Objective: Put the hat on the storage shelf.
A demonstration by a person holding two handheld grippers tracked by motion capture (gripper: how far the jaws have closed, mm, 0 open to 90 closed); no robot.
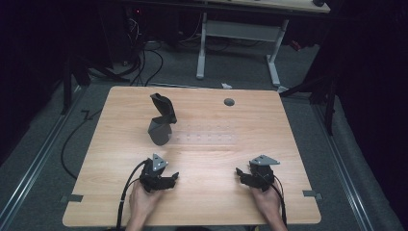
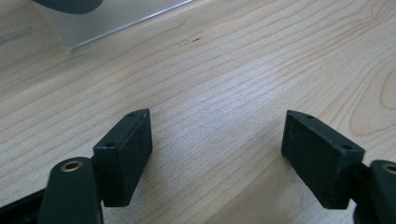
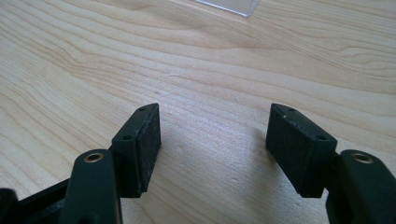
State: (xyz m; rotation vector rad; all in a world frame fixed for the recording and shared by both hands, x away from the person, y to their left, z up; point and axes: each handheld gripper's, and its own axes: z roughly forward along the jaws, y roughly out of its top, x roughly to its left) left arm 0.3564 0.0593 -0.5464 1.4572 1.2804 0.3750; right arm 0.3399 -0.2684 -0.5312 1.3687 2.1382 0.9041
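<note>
**Grippers resting apart on a wooden table**

Grippers are sitting near the front edge of the wooden table (image 1: 202, 144), one in each hand. The left gripper (image 1: 166, 182) is pointing toward the middle of the table, its jaws standing spread with bare wood between them, as the left gripper view makes plain (image 2: 217, 149). The right gripper (image 1: 243, 175) is pointing inward as well, and its jaws too are standing wide with nothing between them (its own view shows clean wood grain in the gap (image 3: 215, 149)). The left hand (image 1: 142, 199) and the right hand (image 1: 267, 202) are coming in from the near edge, each with a cable trailing back.

Farther in, left of centre, a dark grey object (image 1: 161, 122) is standing on the table: a cone-like base with a twisted black piece rising from it. Just to its right a clear plastic strip (image 1: 207, 137) is lying flat, faint against the wood. A small round hole (image 1: 229, 102) is showing near the far edge. Both grippers are sitting well apart from the grey object, with open wood between.

Beyond the table, a white desk frame (image 1: 240, 38) is standing on the grey floor beside loose cables (image 1: 144, 62).
</note>
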